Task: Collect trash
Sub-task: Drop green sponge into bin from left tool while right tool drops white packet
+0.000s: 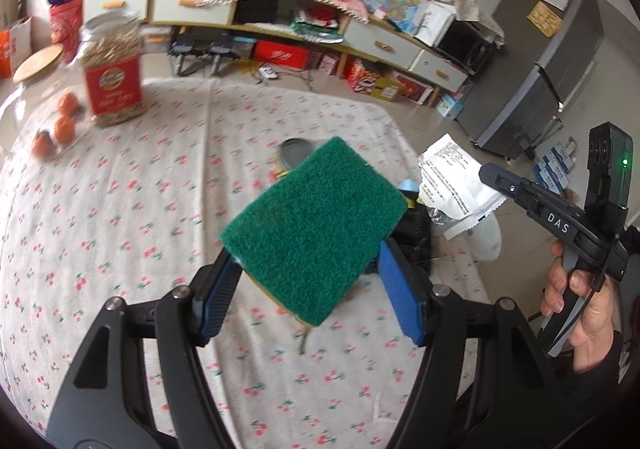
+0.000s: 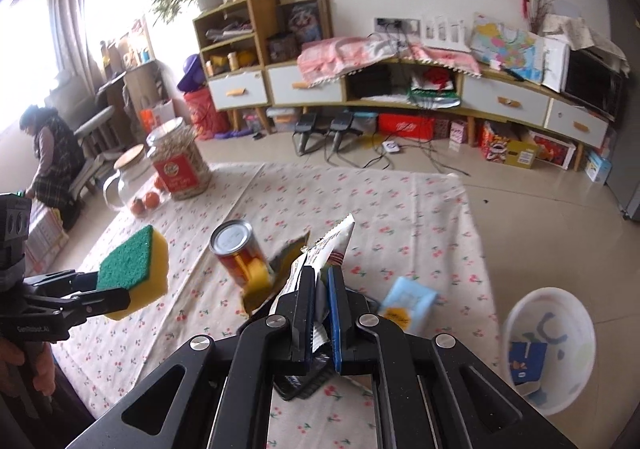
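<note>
A: While both grippers hang over the table (image 2: 400, 209), what's each one got?

B: Left gripper (image 1: 308, 281) is clamped on one sponge (image 1: 316, 229), green scrub side up, yellow foam under it, held off the cloth. Right gripper (image 2: 320, 289) has its jaws squeezed nearly together on one wrapper (image 2: 320, 253), white w/ print and a zigzag edge, sticking up past the fingertips.

A: Same wrapper from the left cam?

B: Yep, wrapper (image 1: 452, 181) shows there too, pinched at the tip of the right gripper (image 1: 490, 173), out past the table's edge.

A: What's lying on the table, counted?

B: One can (image 2: 240, 253) w/ a silver top, standing upright just beside the wrapper. One light blue packet (image 2: 408, 301) flat on the cloth, right of the gripper. One big jar (image 2: 178, 165) w/ a red label at the far corner, one glass jug (image 2: 120, 185) w/ a wooden lid next to it, and three oranges (image 2: 146, 201) (one looks darker, can't tell why).

A: Bin?

B: One white bin (image 2: 548, 349) on the floor, right of the table, near its corner. Some stuff inside already, incl. a blue carton (image 2: 524, 365). Wrapper's near it, not over it.
</note>
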Tool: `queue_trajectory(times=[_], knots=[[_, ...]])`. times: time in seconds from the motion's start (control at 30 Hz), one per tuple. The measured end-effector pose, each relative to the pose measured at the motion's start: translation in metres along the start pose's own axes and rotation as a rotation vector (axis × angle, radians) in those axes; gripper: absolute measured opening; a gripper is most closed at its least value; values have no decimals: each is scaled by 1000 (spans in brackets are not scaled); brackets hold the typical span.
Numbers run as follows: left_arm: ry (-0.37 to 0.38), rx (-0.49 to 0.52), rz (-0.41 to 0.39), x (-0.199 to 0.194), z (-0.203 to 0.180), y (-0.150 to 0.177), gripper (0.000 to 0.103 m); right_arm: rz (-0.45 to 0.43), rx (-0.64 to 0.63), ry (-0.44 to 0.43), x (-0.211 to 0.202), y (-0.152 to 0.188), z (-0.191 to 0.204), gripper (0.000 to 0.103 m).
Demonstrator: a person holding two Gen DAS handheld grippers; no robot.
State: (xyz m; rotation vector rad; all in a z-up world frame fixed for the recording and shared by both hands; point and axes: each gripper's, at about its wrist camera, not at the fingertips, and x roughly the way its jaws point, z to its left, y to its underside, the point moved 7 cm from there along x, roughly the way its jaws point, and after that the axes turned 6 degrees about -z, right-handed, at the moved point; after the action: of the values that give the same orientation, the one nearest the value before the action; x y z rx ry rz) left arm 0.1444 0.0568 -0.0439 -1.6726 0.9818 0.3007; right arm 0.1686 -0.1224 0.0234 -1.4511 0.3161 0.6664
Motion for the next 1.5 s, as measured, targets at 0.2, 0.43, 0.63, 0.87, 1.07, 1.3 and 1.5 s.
queue_trajectory(times=[0.2,0.43,0.63,0.87,1.07,1.3,1.5], knots=[[35,72,7,14,-42,-2,69,-42,63,41,-28,1,-40,7],[57,166,35,34,-84,1,69,-74,163,140,-60,12,-118,7],[84,227,73,63,-123,2,69,-43,262,257,-73,38,-194,7],[123,301,126,99,-178,8,69,62,315,389,-62,79,-259,7],[126,369,173,129,-219,14,69,102,435,407,-54,109,-296,10],[116,443,217,163,-260,26,69,107,509,395,-67,119,-314,15],[101,478,264,191,-285,37,69,89,505,428,-92,118,-318,24]])
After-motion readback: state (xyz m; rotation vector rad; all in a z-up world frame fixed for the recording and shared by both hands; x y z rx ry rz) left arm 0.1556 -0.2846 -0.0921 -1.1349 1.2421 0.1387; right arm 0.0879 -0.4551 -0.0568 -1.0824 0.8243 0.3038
